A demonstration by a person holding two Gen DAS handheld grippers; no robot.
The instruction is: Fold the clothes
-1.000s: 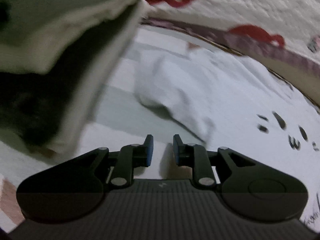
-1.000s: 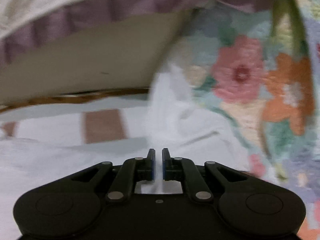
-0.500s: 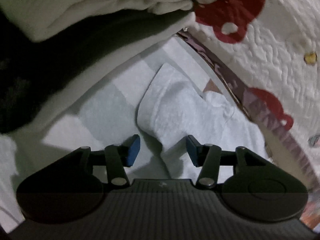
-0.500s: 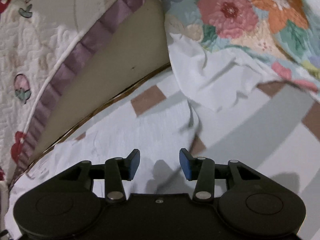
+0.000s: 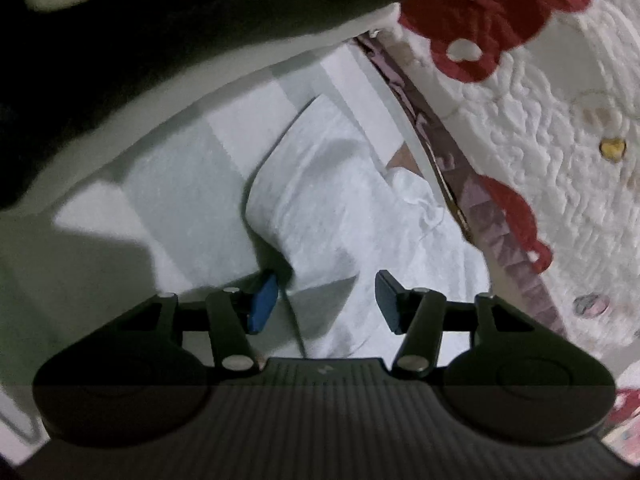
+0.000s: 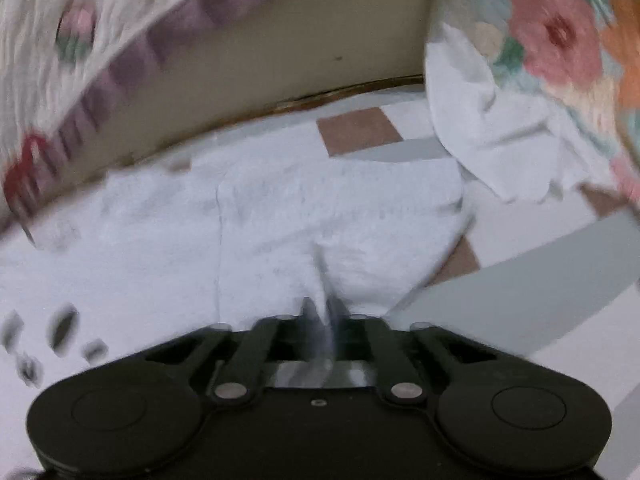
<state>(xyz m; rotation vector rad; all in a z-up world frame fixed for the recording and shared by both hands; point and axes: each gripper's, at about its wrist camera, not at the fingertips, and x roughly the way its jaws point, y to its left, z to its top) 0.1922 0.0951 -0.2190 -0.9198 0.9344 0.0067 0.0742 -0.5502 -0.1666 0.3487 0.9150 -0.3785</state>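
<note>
White shirt (image 6: 312,216) spread on checked sheet (image 6: 540,264) near quilt (image 5: 540,100), pinched at near edge by closed right gripper (image 6: 320,316); left gripper (image 5: 326,300) opening, jaws apart over a shirt fold, not pressing.

Dim, flat indoor light, fisheye bending at every edge.

The left wrist view is murky: a deep shadow fills its upper left, and softer shadows lie on the white garment (image 5: 320,216) mid-frame. The right wrist view is brighter but motion-smeared (worst along the left and right edges), its corners vignetted black.
</note>
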